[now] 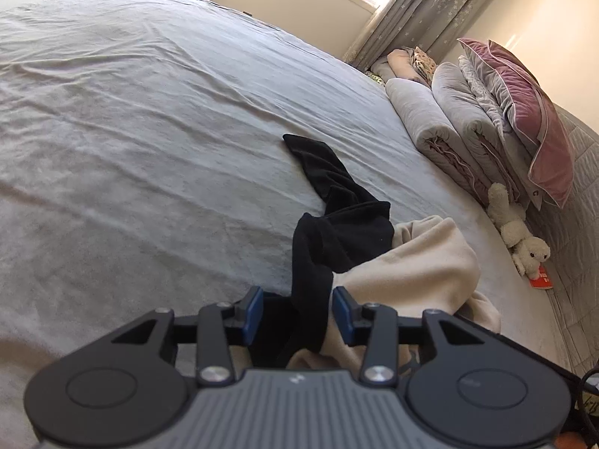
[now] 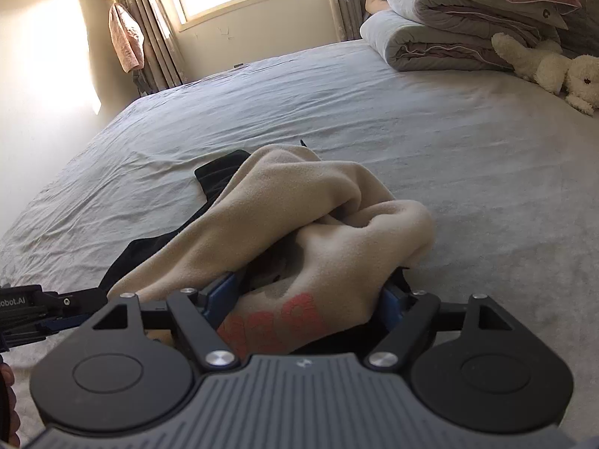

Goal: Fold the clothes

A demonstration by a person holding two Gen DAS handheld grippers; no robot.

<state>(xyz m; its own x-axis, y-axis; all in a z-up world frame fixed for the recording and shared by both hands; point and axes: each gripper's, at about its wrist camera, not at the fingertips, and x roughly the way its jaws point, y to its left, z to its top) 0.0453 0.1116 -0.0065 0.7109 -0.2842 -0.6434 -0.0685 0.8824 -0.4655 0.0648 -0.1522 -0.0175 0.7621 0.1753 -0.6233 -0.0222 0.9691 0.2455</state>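
On the bed [image 1: 149, 119], a beige top [image 2: 299, 205] lies crumpled over a black garment [image 1: 337, 194]. Red print on the top [image 2: 273, 321] is cut off by the right gripper [image 2: 310, 299], unreadable. "obot.AI" shows on the left gripper's side in the right wrist view. Left gripper [image 1: 297, 310] jaws partly spread, black cloth hanging between the pads, not pinched as far as I can tell. Right gripper jaws spread wide, beige cloth bunched between them, pads not clearly pressing. Folded quilts [image 1: 449, 123], a pink pillow [image 1: 524, 112] and a plush toy [image 1: 524, 239] sit at the bed's right. Pink towel [image 2: 125, 37] hangs by the curtain [image 2: 149, 18]. Red card [image 1: 541, 280] beside the toy, writing too small.
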